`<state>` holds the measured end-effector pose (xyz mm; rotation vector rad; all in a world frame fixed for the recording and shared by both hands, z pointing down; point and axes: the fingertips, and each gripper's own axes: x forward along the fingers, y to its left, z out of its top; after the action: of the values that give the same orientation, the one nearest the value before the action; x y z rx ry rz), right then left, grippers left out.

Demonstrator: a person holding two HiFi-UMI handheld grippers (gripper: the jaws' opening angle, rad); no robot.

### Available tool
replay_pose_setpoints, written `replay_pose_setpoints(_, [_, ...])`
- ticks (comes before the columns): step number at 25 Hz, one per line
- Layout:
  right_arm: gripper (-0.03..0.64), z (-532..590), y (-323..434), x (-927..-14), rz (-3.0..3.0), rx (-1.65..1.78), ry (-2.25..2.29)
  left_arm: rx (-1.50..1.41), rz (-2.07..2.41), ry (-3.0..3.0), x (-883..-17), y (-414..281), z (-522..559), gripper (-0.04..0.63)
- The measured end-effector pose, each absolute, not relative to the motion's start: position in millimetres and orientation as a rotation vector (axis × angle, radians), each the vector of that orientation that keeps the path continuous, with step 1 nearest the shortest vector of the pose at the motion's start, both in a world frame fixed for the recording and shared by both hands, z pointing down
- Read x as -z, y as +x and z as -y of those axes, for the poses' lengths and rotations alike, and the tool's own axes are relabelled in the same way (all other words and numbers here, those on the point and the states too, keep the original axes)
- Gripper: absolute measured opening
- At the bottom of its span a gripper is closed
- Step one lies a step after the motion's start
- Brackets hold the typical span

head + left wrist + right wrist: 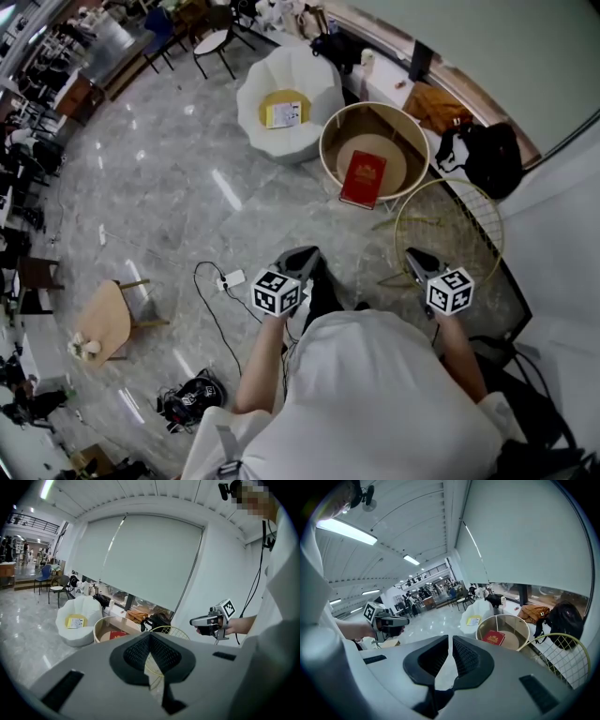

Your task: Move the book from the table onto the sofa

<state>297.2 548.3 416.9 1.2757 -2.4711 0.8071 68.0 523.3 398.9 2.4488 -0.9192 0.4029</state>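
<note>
red book (363, 178) lies flat on the round table (389, 155), upper centre, apart from the white sofa (319, 89) to its left. left gripper (302, 261) and right gripper (419, 262), lower centre, have jaws together, holding nothing. pickup and transfer remain.

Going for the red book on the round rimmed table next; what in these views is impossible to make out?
- Red book: cover print too small in every view; in the left gripper view the left gripper's own body covers its near part.
- Paper sheet on the white sofa's yellow cushion: text too small, head view.
- The person's feet: hidden under the white shirt, head view.
</note>
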Motion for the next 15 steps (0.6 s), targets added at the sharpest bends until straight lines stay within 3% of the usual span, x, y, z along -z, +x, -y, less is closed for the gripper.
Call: replay_pose_setpoints(15, [0.049, -428, 257, -422, 2.427, -0.942, 1.481, -0.455, 0.784, 2.501, -401, 17, -382, 0.002])
